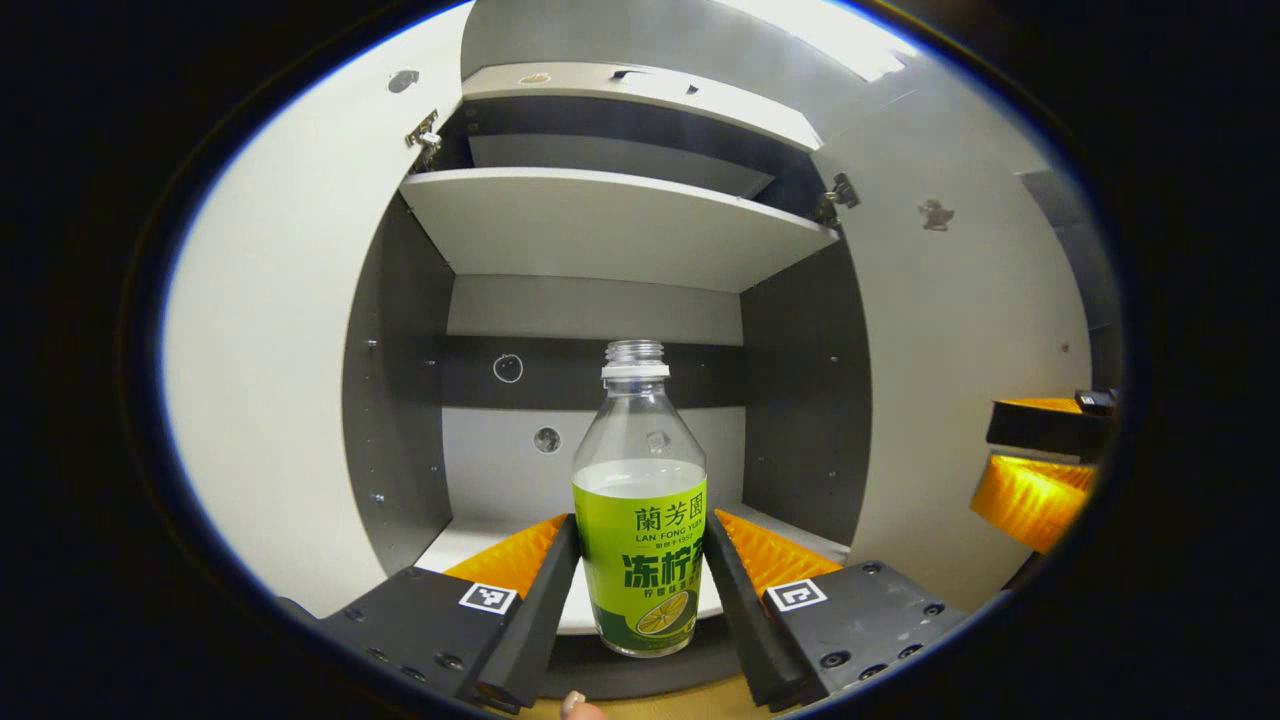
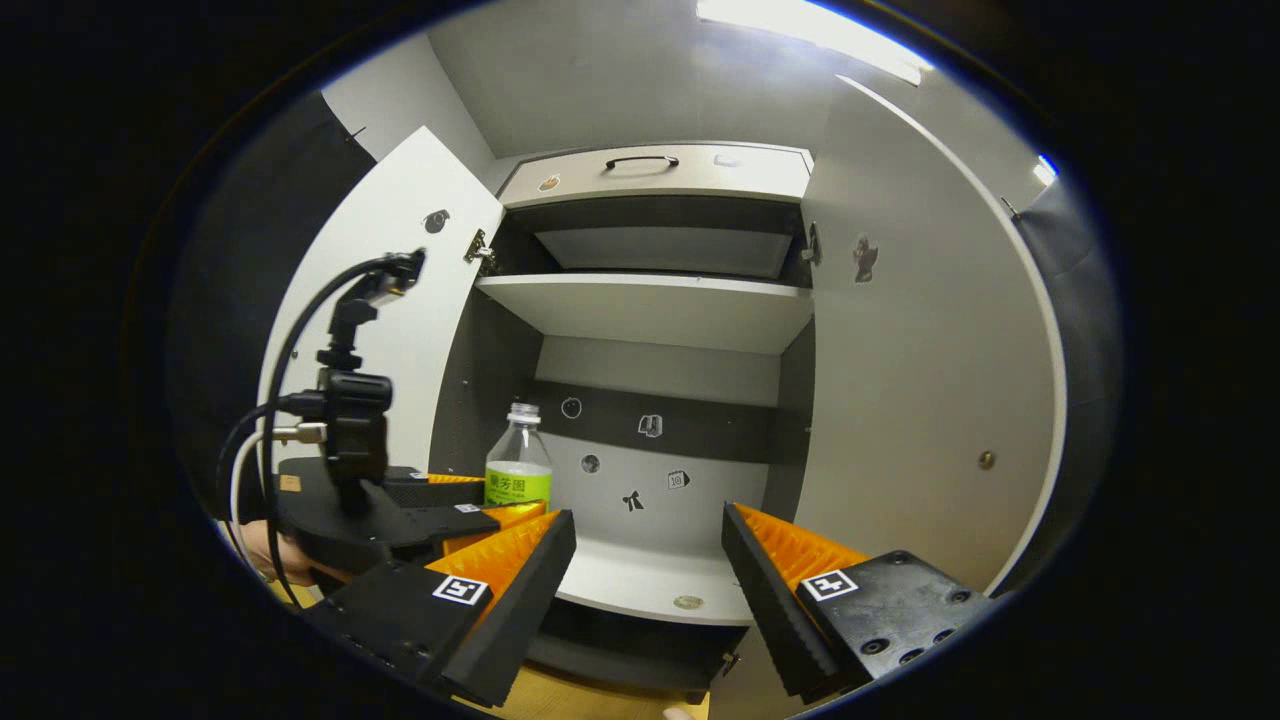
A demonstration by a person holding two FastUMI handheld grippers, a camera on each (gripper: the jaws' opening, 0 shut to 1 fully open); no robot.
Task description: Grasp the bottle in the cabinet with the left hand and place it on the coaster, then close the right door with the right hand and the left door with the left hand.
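We see the bottle [image 1: 640, 520] upright between our left claw [image 1: 640, 590] fingers, both pressing its label; our right claw [image 2: 648, 570] gapes wide before the cabinet [image 2: 660, 310].

Clear plastic bottle [image 1: 640, 520], uncapped, green lemon-tea label, partly filled with pale liquid, upright at the front edge of the cabinet's [image 1: 600, 330] bottom shelf. Left door [image 2: 400, 300] and right door [image 2: 920, 350], white, both swung wide open.
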